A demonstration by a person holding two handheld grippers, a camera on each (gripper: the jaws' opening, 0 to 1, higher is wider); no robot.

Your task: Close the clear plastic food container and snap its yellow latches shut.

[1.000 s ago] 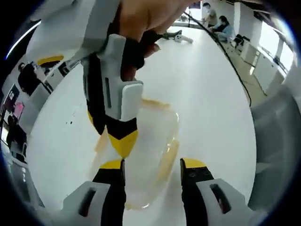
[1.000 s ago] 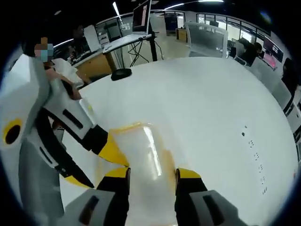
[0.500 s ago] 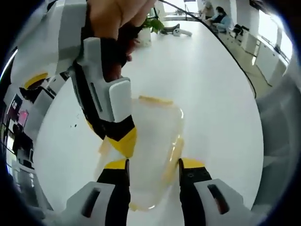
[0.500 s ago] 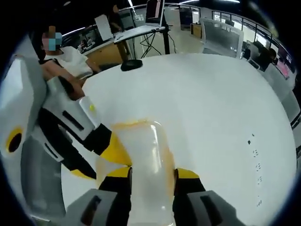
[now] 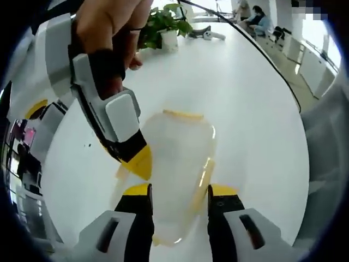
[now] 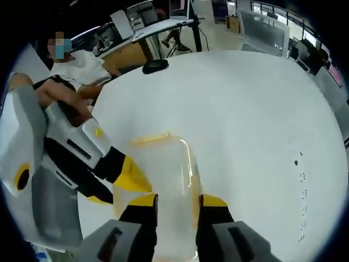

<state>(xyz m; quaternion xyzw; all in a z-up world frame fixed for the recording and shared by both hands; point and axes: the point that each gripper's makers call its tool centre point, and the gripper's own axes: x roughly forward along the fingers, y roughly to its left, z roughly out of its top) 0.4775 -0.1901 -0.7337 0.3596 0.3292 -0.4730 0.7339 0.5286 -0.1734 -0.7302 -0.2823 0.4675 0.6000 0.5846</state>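
Container [image 5: 177,164] sits on white table [image 5: 245,109], lid on, betw. both tongs. Left gripper [image 5: 177,192] and right gripper [image 6: 178,201] jaws spread, straddling it. Press yellow latches [image 5: 182,115] down squarely w/ even force; avoid sliding box.

In the left gripper view the right gripper [image 5: 139,164] now comes in from further toward the upper left than a second ago, so more of the clear container [image 5: 177,164] lies uncovered, with its far yellow latch [image 5: 182,114] in plain sight; its yellow tip sits at the container's left edge instead of over its middle. A potted plant [image 5: 163,24] has entered that view at the top. In the right gripper view the left gripper [image 6: 128,174] reaches in lower and nearer the lens, and the right gripper's own jaws stand a little closer together across the container.
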